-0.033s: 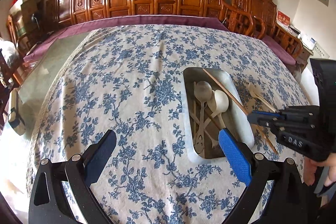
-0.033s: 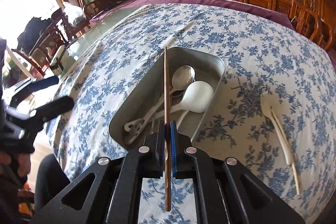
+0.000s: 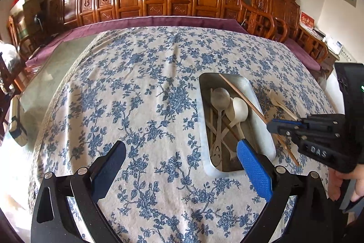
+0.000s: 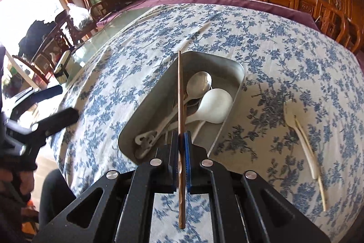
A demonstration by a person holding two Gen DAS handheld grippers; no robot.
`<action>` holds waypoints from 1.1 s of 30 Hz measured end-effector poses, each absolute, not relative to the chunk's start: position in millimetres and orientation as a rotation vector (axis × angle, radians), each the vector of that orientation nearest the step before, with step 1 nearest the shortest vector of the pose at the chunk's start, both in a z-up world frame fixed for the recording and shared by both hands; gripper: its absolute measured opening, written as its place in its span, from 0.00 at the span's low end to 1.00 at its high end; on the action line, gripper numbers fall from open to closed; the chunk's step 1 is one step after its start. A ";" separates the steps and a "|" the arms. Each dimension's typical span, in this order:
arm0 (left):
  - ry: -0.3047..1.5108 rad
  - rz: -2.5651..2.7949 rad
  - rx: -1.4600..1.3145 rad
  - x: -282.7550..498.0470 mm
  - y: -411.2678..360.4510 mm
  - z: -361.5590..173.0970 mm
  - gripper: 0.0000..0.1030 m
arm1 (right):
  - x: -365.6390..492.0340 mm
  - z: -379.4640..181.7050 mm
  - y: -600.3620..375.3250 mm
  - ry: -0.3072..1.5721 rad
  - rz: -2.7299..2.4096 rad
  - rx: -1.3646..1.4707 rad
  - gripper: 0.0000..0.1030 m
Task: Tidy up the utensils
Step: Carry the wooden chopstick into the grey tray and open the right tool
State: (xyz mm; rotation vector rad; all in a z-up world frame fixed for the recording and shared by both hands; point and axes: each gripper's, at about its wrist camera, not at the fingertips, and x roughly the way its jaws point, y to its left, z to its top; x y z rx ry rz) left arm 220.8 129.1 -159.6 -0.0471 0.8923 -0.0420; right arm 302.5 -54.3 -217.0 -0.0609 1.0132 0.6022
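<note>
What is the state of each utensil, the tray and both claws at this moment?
Left claw: open, empty.
Right claw: shut on brown chopstick, held over the tray.
Metal tray: holds spoons.
Metal spoon: in tray.
White spoon: in tray.
Pale fork and pale chopstick: on the tablecloth.

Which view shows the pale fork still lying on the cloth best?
The right wrist view: the pale fork lies unobstructed on the tablecloth right of the metal tray, a pale chopstick beside it. In the left wrist view the right tool hides its near end.
</note>
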 end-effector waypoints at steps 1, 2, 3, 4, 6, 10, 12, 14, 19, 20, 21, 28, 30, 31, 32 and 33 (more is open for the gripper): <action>0.893 -0.042 -0.050 221.0 129.9 -159.5 0.92 | 305.7 -218.4 -52.7 1.019 0.600 -0.051 0.06; 0.893 -0.042 -0.052 221.0 131.0 -159.7 0.92 | 308.3 -219.4 -51.6 1.022 0.598 -0.045 0.06; 0.893 -0.042 -0.053 220.1 130.7 -159.7 0.92 | 312.2 -221.6 -49.9 1.028 0.592 -0.039 0.06; 0.892 -0.043 -0.054 219.9 130.8 -159.8 0.92 | 315.5 -223.8 -48.7 1.034 0.587 -0.031 0.06; 0.892 -0.044 -0.054 219.8 130.8 -159.9 0.91 | 321.1 -227.9 -46.2 1.044 0.578 -0.018 0.06; 0.896 -0.046 -0.051 220.4 130.8 -162.4 0.92 | 331.0 -237.5 -40.8 1.062 0.562 -0.015 0.06; 0.898 -0.046 -0.054 220.7 131.4 -163.1 0.92 | 334.7 -242.6 -37.7 1.073 0.558 -0.018 0.06; 0.899 -0.046 -0.057 220.5 131.1 -163.3 0.92 | 337.1 -247.5 -34.9 1.083 0.557 -0.019 0.06; 0.904 -0.047 -0.055 222.3 132.2 -166.2 0.92 | 337.0 -256.4 -24.0 1.106 0.576 -0.026 0.06; 0.906 -0.047 -0.055 222.7 132.1 -167.0 0.92 | 336.0 -256.5 -22.0 1.104 0.579 -0.027 0.06; 0.906 -0.047 -0.055 222.9 132.1 -167.4 0.92 | 335.3 -256.3 -20.1 1.102 0.579 -0.029 0.06; 0.908 -0.048 -0.056 223.4 132.6 -170.0 0.92 | 338.8 -255.9 -13.9 1.119 0.613 0.011 0.07; 0.908 -0.047 -0.056 223.5 132.7 -169.8 0.92 | 340.0 -254.7 -9.9 1.114 0.621 0.008 0.08; 0.908 -0.047 -0.057 223.4 132.9 -169.9 0.92 | 341.0 -254.0 -7.8 1.112 0.623 0.006 0.08; 0.908 -0.046 -0.057 223.4 133.5 -170.5 0.92 | 342.4 -253.9 -5.8 1.110 0.623 0.001 0.08; 0.907 -0.044 -0.058 223.1 134.6 -170.7 0.92 | 344.0 -254.0 -4.0 1.110 0.623 -0.002 0.08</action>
